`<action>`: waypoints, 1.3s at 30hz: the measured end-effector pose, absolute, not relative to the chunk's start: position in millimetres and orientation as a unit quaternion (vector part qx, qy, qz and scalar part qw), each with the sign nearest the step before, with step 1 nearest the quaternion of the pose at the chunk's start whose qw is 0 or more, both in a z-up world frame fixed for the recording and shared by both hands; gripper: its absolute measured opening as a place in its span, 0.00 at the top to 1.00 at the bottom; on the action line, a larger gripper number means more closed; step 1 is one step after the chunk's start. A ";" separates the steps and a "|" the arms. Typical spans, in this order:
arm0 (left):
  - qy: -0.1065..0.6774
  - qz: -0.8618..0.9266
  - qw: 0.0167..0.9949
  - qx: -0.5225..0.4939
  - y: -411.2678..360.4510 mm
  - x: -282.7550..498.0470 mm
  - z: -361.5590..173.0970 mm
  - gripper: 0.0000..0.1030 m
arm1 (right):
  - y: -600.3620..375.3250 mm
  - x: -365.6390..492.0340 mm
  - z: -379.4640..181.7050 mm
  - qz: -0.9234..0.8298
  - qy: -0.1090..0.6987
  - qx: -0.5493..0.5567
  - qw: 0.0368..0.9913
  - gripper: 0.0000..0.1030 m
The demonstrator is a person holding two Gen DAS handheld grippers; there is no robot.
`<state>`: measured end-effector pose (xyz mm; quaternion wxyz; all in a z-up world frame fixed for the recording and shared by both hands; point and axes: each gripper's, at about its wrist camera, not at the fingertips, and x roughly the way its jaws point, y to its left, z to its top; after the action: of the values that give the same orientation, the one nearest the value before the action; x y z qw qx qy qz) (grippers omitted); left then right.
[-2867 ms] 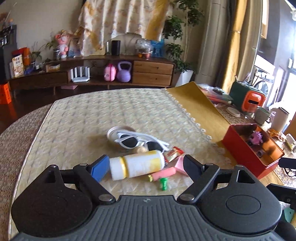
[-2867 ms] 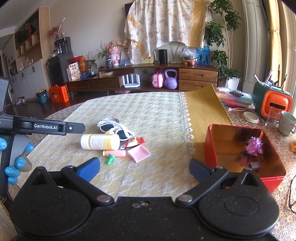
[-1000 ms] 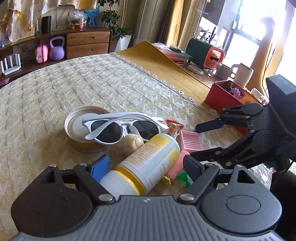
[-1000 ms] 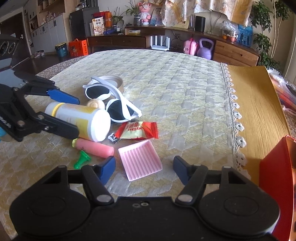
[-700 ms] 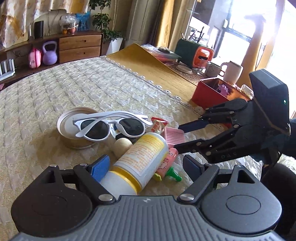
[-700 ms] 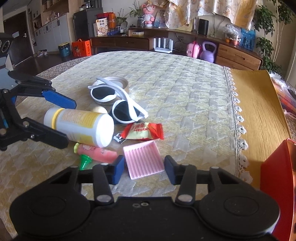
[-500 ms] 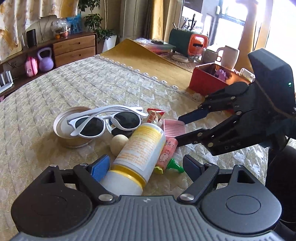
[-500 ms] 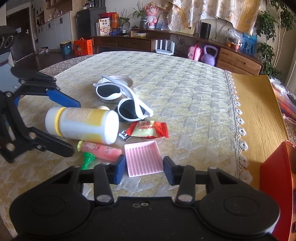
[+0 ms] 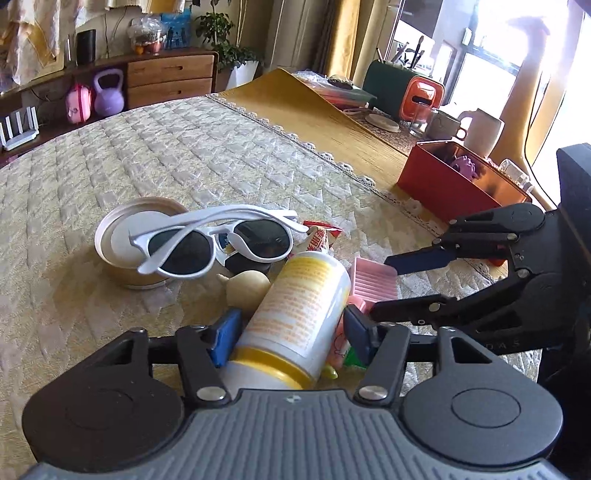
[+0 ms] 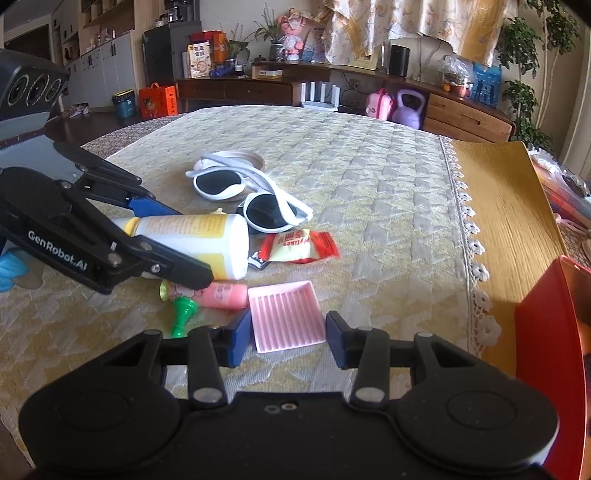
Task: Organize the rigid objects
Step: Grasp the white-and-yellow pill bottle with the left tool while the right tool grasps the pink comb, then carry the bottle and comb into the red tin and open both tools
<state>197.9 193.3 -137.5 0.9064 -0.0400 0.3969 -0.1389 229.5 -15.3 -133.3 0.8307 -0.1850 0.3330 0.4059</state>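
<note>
— Along the far wall?
— Low wooden sideboard [image 10: 369, 92], floral curtain [image 10: 424, 22] above, potted plant [image 10: 528, 70] at right.
— And the light?
— Bright through window [image 9: 491, 62], beside ochre drapes [image 9: 343, 40]. Dark floor [image 10: 92, 120] beyond quilted desk [image 10: 351, 147].

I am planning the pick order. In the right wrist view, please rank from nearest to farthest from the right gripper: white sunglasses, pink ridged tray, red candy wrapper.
1. Pink ridged tray: between the right gripper jaws.
2. Red candy wrapper: just beyond the tray.
3. White sunglasses: farther back, to the left.
</note>
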 end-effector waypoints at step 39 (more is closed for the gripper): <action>0.357 -0.068 0.927 -0.092 94.8 161.1 -26.4 0.58 | -169.0 187.9 -52.9 0.322 0.267 -0.088 0.904 0.58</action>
<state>161.1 94.8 -26.4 0.9272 -0.0923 0.3566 -0.0682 187.9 -169.0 -52.9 0.9041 -0.0879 0.2671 0.3218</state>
